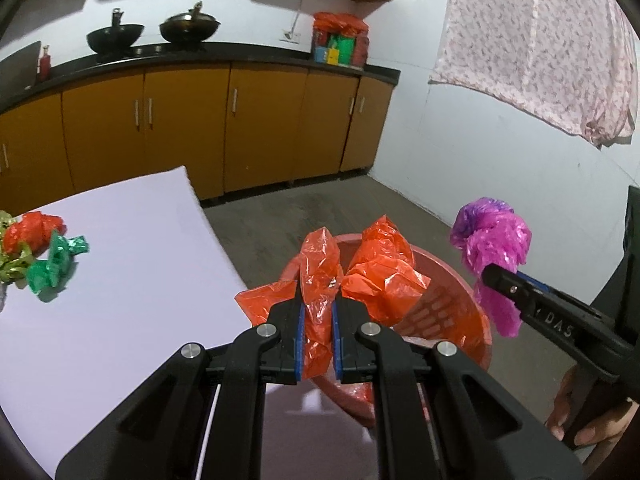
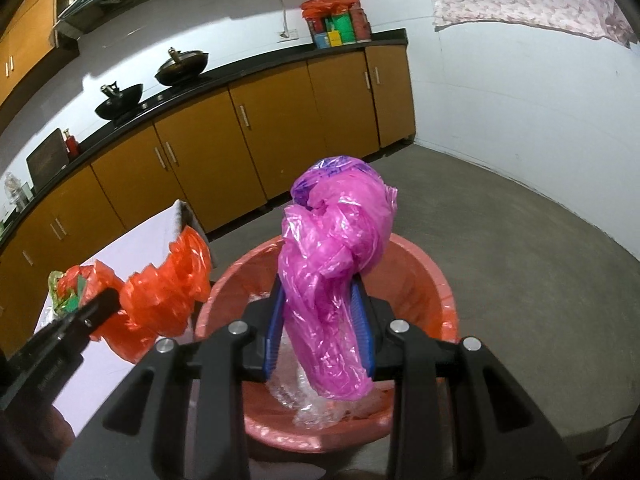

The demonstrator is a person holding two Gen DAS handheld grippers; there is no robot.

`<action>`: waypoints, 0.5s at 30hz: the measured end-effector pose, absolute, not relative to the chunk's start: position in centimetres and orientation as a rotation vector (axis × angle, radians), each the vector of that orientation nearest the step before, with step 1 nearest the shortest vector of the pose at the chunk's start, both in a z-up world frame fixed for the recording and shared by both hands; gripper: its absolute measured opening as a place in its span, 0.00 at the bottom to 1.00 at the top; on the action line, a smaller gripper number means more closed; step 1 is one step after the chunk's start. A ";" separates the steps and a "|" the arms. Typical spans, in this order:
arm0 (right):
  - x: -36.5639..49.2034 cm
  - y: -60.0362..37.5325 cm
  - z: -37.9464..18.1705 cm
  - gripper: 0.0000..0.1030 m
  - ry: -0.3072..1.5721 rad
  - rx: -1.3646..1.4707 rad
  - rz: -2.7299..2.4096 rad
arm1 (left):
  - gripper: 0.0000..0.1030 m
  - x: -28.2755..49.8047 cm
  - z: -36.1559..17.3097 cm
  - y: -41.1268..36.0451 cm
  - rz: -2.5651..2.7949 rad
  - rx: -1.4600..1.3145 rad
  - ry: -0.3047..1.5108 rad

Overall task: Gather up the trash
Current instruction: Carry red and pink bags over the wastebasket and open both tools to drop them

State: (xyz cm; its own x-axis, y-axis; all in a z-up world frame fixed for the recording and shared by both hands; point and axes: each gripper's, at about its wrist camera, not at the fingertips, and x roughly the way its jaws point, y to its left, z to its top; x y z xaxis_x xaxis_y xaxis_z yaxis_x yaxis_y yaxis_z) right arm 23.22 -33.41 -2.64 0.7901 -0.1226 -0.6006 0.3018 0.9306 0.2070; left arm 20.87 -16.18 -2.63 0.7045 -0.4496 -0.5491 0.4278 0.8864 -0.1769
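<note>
Two hand-held grippers each pinched a crumpled plastic bag over a red bin in a kitchen. Nearest, the left gripper clamped its blue pads on an orange bag, held above the near-left rim of the red bin. To its right, the right gripper squeezed a pink bag directly above the bin's opening, where clear plastic wrap already lay inside. On the white table to the left, more scraps waited: a green wrapper beside a red one. Farther off, two black woks sat on the dark counter above yellow cabinets.
</note>
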 end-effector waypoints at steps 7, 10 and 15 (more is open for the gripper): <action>23.9 -34.8 -2.9 0.31 0.619 0.314 -0.246 | 0.10 21.8 -3.4 -18.2 -0.521 -0.016 0.646; 24.3 -35.3 -3.2 0.37 0.619 0.330 -0.238 | 0.10 22.2 -3.9 -18.8 -0.533 -0.005 0.665; 24.0 -35.9 -3.9 0.47 0.622 0.352 -0.241 | 0.32 22.6 -4.8 -18.2 -0.537 -0.027 0.693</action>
State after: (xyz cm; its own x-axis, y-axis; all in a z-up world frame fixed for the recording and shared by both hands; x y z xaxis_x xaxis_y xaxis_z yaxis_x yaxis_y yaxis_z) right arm 24.01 -35.94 -3.89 0.7881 -0.1146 -0.6048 0.3233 0.9132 0.2482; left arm 22.57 -18.18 -4.79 0.6395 -0.4793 -0.6011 0.4621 0.8645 -0.1978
